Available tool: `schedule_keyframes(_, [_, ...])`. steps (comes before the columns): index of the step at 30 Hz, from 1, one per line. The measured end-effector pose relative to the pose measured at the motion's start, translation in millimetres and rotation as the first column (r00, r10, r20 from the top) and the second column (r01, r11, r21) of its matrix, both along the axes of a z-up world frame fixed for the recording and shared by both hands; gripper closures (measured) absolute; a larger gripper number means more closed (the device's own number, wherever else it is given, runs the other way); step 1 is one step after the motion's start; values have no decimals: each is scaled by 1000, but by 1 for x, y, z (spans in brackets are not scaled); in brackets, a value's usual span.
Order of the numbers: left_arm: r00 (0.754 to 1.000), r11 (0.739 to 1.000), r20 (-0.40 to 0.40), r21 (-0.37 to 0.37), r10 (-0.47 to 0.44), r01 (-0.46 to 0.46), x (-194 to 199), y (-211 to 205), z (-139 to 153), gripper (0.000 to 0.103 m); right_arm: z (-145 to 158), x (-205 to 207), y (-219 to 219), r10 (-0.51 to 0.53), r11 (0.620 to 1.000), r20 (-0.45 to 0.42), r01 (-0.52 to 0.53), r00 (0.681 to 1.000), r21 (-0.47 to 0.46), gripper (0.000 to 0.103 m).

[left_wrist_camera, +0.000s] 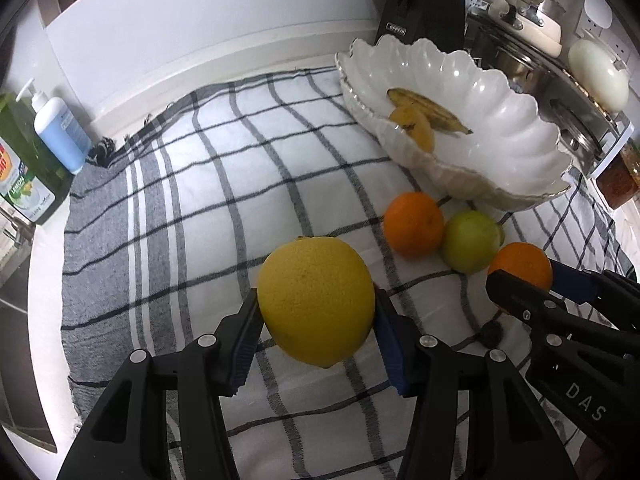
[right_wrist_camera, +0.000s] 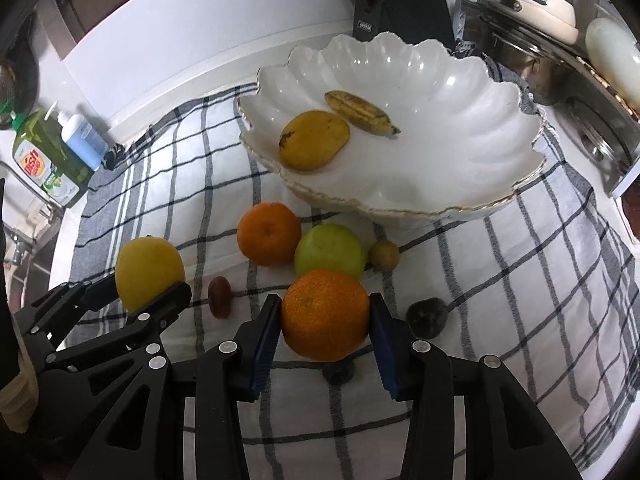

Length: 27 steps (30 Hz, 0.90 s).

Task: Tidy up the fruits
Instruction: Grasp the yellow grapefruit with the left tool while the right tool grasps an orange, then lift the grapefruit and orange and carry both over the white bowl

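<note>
Left gripper (left_wrist_camera: pixel 316 312) clamped on lemon (left_wrist_camera: pixel 316 300). Right gripper (right_wrist_camera: pixel 325 320) clamped on orange (right_wrist_camera: pixel 325 320), possibly lifted. Bowl (right_wrist_camera: pixel 460 184) ahead of jaws.

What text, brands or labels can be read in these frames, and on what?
"OPPEIN": plate on the black knife block.
"DAS": right gripper arm; further letters cut off.
"LEMON": label of the green dish soap bottle; its red logo is too blurred.
Blue pump bottle label: too small to read.
</note>
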<state>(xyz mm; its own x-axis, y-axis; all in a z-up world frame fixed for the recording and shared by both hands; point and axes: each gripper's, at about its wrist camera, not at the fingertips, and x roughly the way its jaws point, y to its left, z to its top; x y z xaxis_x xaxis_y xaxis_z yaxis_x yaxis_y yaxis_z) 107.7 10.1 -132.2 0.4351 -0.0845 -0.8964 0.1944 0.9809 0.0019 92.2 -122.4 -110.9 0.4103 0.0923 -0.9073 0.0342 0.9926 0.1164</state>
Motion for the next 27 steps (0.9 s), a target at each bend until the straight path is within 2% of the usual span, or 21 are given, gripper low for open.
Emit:
schedule_keyframes(15, [997,998,61,-25,-49,50,9,-26,45,50,44,1,-26,-56,998,85,55,995,12,59])
schedule_keyframes(27, [985,992,135,-43,-109,116,27,-51,85,50,76,8,-51,-106,994,157,108,982,0,59])
